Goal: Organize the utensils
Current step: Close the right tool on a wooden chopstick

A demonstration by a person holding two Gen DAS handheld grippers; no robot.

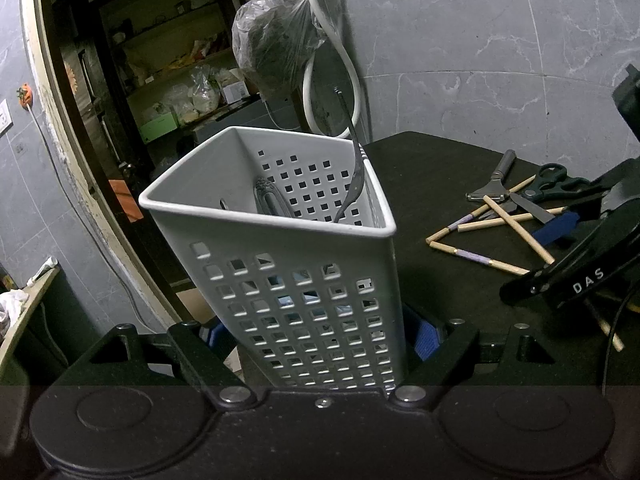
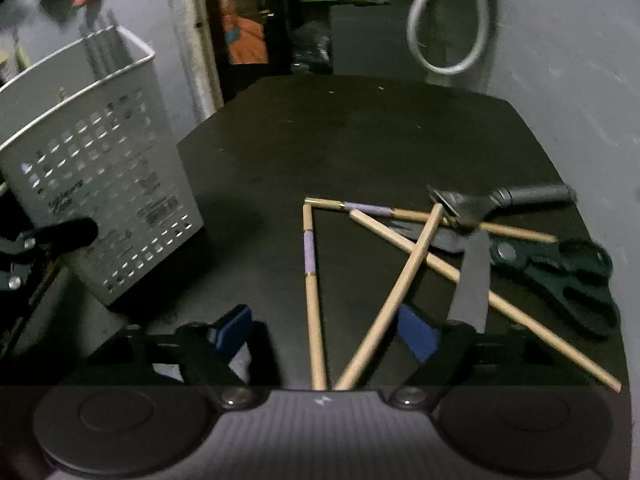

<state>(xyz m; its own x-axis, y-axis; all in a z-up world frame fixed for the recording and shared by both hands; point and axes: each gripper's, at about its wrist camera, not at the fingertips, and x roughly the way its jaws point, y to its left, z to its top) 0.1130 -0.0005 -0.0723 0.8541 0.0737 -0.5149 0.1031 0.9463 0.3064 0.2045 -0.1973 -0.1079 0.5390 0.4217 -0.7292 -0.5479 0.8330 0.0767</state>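
Left gripper (image 1: 320, 344) was clamped on the white perforated basket (image 1: 280, 280), its blue pads pressed against the basket's lower walls on both sides; basket stood tilted at the edge of the black table (image 1: 432, 184). Inside the basket: a dark fork (image 1: 352, 176) leaning against the right corner, and a grey handle (image 1: 272, 200) near the middle. Right gripper (image 2: 324, 332) was released, jaws apart, with two wooden chopsticks (image 2: 314, 320) lying on the table between its blue pads (image 2: 416, 332), pads not pressing on them. More chopsticks lay crossed on the table beside a peeler (image 2: 480, 204), a knife (image 2: 474, 280) and dark scissors (image 2: 568, 276). Right wrist view was motion-blurred.
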